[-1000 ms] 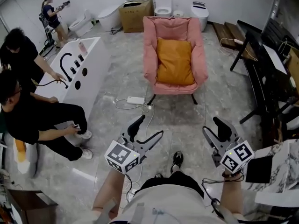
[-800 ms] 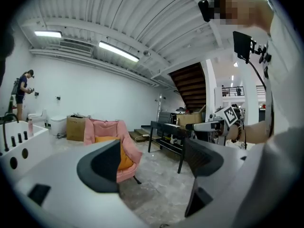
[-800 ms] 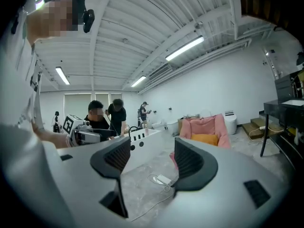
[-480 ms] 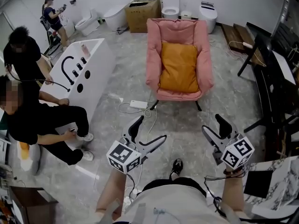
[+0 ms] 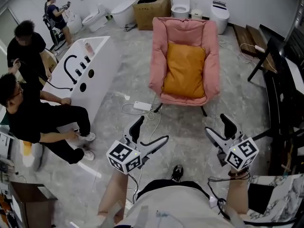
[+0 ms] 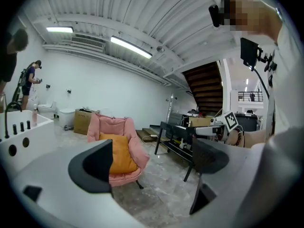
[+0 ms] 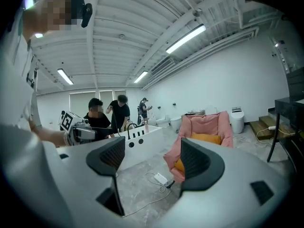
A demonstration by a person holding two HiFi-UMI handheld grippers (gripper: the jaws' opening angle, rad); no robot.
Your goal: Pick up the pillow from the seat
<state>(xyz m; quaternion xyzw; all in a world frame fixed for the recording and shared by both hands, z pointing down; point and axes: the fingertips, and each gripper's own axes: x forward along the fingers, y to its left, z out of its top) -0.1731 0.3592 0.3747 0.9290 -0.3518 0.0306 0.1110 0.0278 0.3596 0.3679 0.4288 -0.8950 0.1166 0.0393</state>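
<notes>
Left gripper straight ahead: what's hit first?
The left gripper, jaws just opened wider and empty, likely meets the pink cushioned armchair at its front, beside the orange pillow; only grey floor before it. Depth unclear.

Grey marble floor (image 5: 187, 132) under a pink armchair (image 5: 185, 30), orange pillow (image 5: 184, 70) on its seat.

Looks like a bathroom-fixture showroom or warehouse. Loose toilets (image 5: 181, 4) and a cardboard box (image 5: 151, 12) line the wall. Freestanding bathtub (image 5: 102, 80), marble floor (image 5: 190, 127), strip lights (image 6: 130, 47) overhead.
</notes>
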